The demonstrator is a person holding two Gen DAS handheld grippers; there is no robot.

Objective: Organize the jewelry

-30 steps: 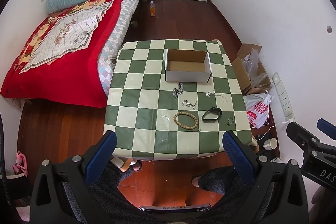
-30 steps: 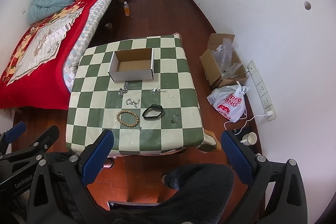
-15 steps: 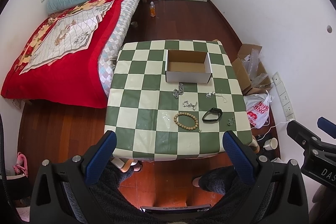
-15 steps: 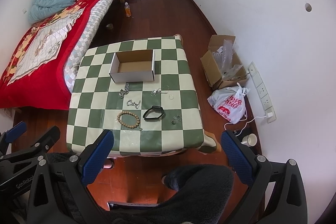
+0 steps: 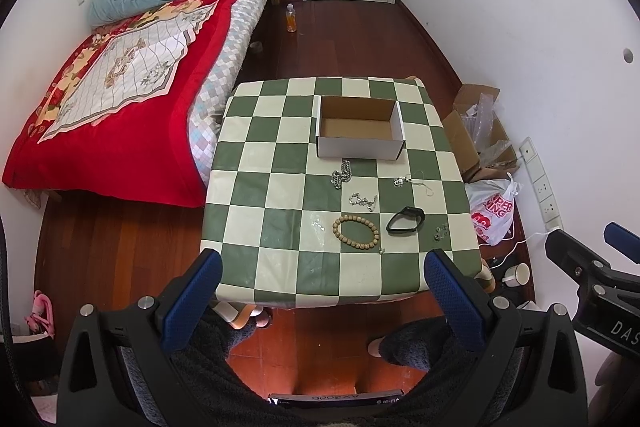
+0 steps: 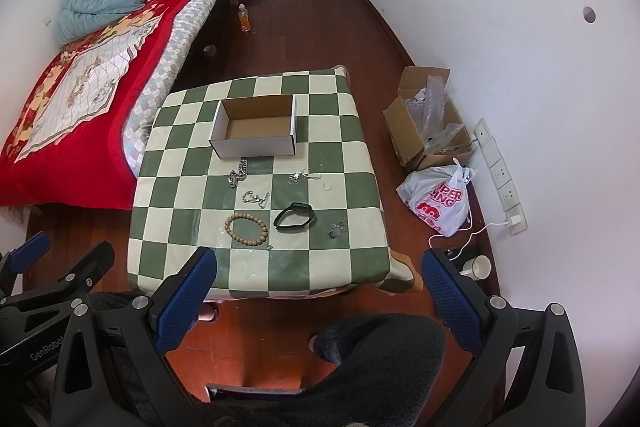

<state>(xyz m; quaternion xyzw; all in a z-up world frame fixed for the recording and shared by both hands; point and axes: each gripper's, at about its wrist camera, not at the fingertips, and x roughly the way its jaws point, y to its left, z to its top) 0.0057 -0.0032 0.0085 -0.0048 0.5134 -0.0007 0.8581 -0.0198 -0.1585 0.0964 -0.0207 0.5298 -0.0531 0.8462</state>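
Jewelry is all sitting loose on the checkered table (image 5: 256,163), and nothing's gone into the cardboard box (image 5: 359,147) yet, so by my read you're right at the start. The box is open-topped and parked at the far side of the table, with the pieces spread in front of it on your side. Handy layout: everything you grab just travels forward to the box.

Nearest you are the wooden bead bracelet (image 5: 356,231) and the black band (image 5: 405,220), side by side but apart. Behind them lies a small silver chain (image 5: 363,201), then a chunkier silver chain (image 5: 341,174) almost touching the box's front wall, and a thin necklace (image 5: 414,182) off to the right. There's also a cluster of tiny silver bits (image 5: 441,231) near the right edge, too small to tell what they are.

Your left gripper (image 5: 324,291) is spread wide and holding nothing, hovering above and short of the table's near edge. Your right gripper (image 6: 320,287) is the same deal, wide apart and empty, beside the left one.

I'd guess the bracelet or band goes first since they're closest and chunky enough to pinch. The thin necklace looks like the fiddly one; it'll probably slip or dangle.
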